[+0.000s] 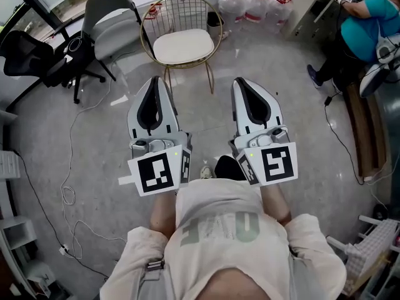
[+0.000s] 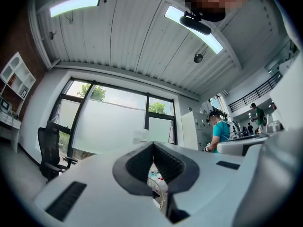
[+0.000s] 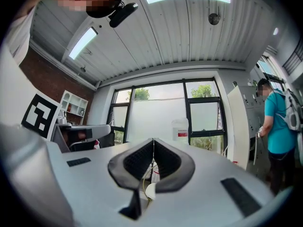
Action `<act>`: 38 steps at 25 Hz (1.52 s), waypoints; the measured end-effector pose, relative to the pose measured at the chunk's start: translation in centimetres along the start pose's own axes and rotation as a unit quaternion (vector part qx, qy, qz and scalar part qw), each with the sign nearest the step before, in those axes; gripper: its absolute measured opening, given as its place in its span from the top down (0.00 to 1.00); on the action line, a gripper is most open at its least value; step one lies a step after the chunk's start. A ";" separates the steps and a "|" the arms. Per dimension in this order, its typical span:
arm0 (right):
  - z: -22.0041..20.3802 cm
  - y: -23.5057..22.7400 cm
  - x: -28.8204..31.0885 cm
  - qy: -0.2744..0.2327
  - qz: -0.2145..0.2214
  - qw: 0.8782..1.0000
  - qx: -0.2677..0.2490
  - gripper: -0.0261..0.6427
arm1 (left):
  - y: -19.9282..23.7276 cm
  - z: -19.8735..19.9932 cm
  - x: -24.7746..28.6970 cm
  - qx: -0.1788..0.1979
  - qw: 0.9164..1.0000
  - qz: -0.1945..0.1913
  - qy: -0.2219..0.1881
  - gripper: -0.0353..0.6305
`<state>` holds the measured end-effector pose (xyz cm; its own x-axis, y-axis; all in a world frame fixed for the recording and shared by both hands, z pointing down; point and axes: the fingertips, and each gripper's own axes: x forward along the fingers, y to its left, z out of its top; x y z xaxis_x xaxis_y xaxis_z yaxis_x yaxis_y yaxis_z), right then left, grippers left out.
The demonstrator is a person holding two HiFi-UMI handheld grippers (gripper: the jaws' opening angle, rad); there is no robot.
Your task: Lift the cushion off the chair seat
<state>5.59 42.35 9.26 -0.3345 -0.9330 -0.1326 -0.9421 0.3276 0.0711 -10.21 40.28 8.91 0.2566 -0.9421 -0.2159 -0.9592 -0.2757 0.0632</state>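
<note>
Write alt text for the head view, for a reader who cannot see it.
The left gripper and right gripper, both shut and empty, point side by side toward a white cushion on a gold wire chair ahead.

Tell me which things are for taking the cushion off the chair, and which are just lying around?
For the job:
- cushion
- wire chair under it
- left gripper, shut and empty
- right gripper, shut and empty

Just lying about:
- grey chair
- black office chair
- water jugs
- white cable on the floor
</note>
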 end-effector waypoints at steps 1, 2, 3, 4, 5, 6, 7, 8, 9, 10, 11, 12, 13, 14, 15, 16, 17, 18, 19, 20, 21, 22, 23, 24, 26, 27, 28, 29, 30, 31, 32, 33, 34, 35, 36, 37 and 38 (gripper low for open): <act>-0.2 0.1 0.2 0.001 -0.001 1.000 -0.002 0.94 | 0.2 -0.2 0.1 0.000 1.000 0.001 0.000 0.93; -0.3 0.0 0.3 0.001 -0.002 1.000 -0.002 0.94 | 0.4 -0.4 0.3 0.000 1.000 0.001 0.001 0.93; -0.5 -0.2 0.5 0.001 -0.003 1.000 -0.001 0.94 | 0.3 -0.7 0.5 0.001 1.000 0.001 0.002 0.93; -0.6 -0.4 0.6 0.000 -0.004 1.000 0.000 0.94 | 0.2 -0.9 0.8 0.003 1.000 0.000 0.003 0.93; -0.6 -0.8 0.8 -0.001 -0.005 1.000 0.001 0.93 | 0.0 -1.0 1.1 0.004 1.000 -0.002 0.004 0.93; -0.6 -1.1 1.0 -0.003 -0.006 1.000 0.002 0.94 | -0.2 -1.1 1.3 0.005 1.000 -0.004 0.004 0.93; -0.6 -1.5 1.2 -0.005 -0.007 1.000 0.003 0.94 | -0.4 -1.1 1.6 0.007 1.000 -0.005 0.004 0.93; -0.7 -1.8 1.6 -0.007 -0.007 1.000 0.004 0.94 | -0.5 -1.1 1.9 0.010 1.000 -0.005 0.003 0.93; -0.7 -2.0 2.0 -0.009 -0.005 1.000 0.007 0.94 | -0.5 -1.1 2.1 0.014 1.000 -0.004 0.003 0.93; -0.8 -2.1 2.3 -0.012 -0.003 1.000 0.009 0.94 | -0.4 -1.2 2.3 0.018 1.000 -0.002 0.002 0.93; -1.0 -2.3 2.7 -0.016 -0.001 1.000 0.012 0.94 | -0.3 -1.4 2.5 0.021 1.000 0.000 0.002 0.93; -1.2 -2.4 3.0 -0.020 0.000 1.000 0.014 0.94 | -0.1 -1.6 2.8 0.024 1.000 0.003 0.001 0.93; -1.3 -2.7 3.5 -0.024 0.001 1.000 0.015 0.94 | 0.1 -1.8 3.1 0.027 1.000 0.005 0.001 0.93; -1.5 -2.9 4.0 -0.028 0.001 0.999 0.017 0.94 | 0.2 -2.0 3.5 0.030 1.000 0.008 -0.001 0.93; -1.8 -3.3 4.7 -0.032 0.003 0.999 0.018 0.93 | 0.4 -2.2 4.1 0.032 0.999 0.010 -0.002 0.93; -2.1 -3.6 5.4 -0.034 0.005 0.999 0.019 0.94 | 0.6 -2.6 4.7 0.033 0.999 0.012 -0.002 0.93; -2.4 -3.9 6.1 -0.036 0.007 0.999 0.019 0.94 | 0.8 -2.9 5.4 0.032 0.999 0.014 -0.002 0.93; -2.8 -4.3 6.9 -0.037 0.009 0.999 0.018 0.94 | 0.9 -3.4 6.2 0.032 0.999 0.017 -0.001 0.93; -3.1 -4.8 7.6 -0.038 0.011 0.999 0.018 0.93 | 1.0 -3.8 7.0 0.033 0.999 0.021 0.000 0.93; -3.5 -5.4 8.4 -0.038 0.011 0.999 0.017 0.94 | 1.1 -4.1 7.9 0.034 0.999 0.024 0.002 0.93; -3.7 -6.1 9.3 -0.037 0.011 0.999 0.018 0.94 | 1.1 -4.3 8.8 0.035 0.999 0.025 0.004 0.93; -3.9 -6.8 10.4 -0.037 0.011 0.999 0.020 0.94 | 1.2 -4.4 9.9 0.036 0.999 0.027 0.006 0.93; -4.0 -7.5 11.5 -0.038 0.012 0.999 0.023 0.94 | 1.3 -4.5 11.1 0.038 0.999 0.029 0.007 0.93; -4.1 -8.3 12.8 -0.039 0.013 0.999 0.026 0.93 | 1.6 -4.6 12.4 0.040 0.999 0.032 0.008 0.93; -4.7 -9.9 15.8 -0.037 0.016 0.999 0.034 0.94 | 2.2 -5.1 15.3 0.043 0.998 0.040 0.013 0.93; -5.2 -10.8 17.3 -0.033 0.018 0.999 0.038 0.94 | 2.5 -5.5 16.8 0.044 0.998 0.045 0.017 0.93; -5.7 -11.7 19.0 -0.028 0.020 0.998 0.043 0.94 | 2.8 -5.9 18.4 0.045 0.998 0.049 0.021 0.93; -6.2 -12.6 20.7 -0.024 0.024 0.998 0.046 0.94 | 3.1 -6.4 20.1 0.045 0.997 0.053 0.026 0.93; -6.5 -13.4 22.5 -0.020 0.029 0.998 0.048 0.93 | 3.5 -6.8 21.8 0.046 0.997 0.058 0.030 0.93; -6.7 -14.2 24.4 -0.017 0.035 0.998 0.049 0.94 | 3.9 -7.1 23.5 0.046 0.996 0.063 0.034 0.93; -6.9 -14.9 26.2 -0.016 0.041 0.998 0.049 0.94 | 4.4 -7.4 25.3 0.046 0.996 0.069 0.037 0.93; -7.0 -15.6 28.0 -0.015 0.047 0.998 0.049 0.94 | 4.8 -7.6 27.0 0.046 0.995 0.073 0.039 0.93; -7.1 -16.3 29.8 -0.016 0.054 0.997 0.047 0.93 | 5.2 -7.8 28.6 0.046 0.995 0.077 0.039 0.93; -7.2 -17.0 31.5 -0.018 0.060 0.997 0.045 0.93 | 5.6 -8.0 30.1 0.046 0.995 0.082 0.038 0.93; -7.2 -17.6 33.1 -0.020 0.066 0.997 0.042 0.94 | 6.0 -8.2 31.5 0.046 0.994 0.088 0.036 0.93; -7.3 -18.3 34.8 -0.023 0.072 0.996 0.038 0.93 | 6.5 -8.4 32.9 0.046 0.994 0.094 0.036 0.93; -7.4 -18.9 36.5 -0.024 0.077 0.996 0.033 0.94 | 7.0 -8.6 34.4 0.045 0.993 0.102 0.037 0.93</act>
<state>11.37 1.03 10.39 -0.4737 -0.8636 -0.1725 -0.8789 0.4762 0.0293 -7.04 4.31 10.32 0.0609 -0.9890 -0.1350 -0.9980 -0.0629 0.0108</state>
